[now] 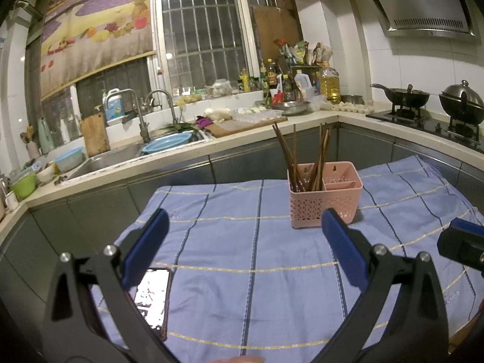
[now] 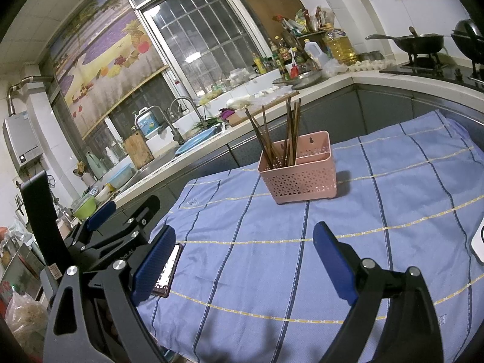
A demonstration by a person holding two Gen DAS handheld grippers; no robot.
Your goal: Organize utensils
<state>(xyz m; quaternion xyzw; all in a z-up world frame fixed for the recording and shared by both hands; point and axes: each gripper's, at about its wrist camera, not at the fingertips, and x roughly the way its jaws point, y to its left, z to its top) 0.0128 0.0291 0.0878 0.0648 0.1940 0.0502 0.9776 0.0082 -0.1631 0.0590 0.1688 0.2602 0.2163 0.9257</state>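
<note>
Left wrist | pink basket point(image 1: 325, 202): chopsticks point(image 1: 302, 157) in left compartment; both grippers wide, empty

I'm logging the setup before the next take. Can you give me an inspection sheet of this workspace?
Surface: blue striped cloth over the table, wrinkled.
Job's things: pink basket upright on the cloth; brown chopsticks stand in its left compartment; the right compartments look empty.
Clutter: phone with lit screen at the cloth's near left edge; white object at the right edge, unclear what.
Grippers: left tool open, empty; right tool open, empty; both above the cloth.
Cables: nothing seen.
Surroundings: kitchen counter with sink, bottles, oil jug, and wok on the stove.
</note>
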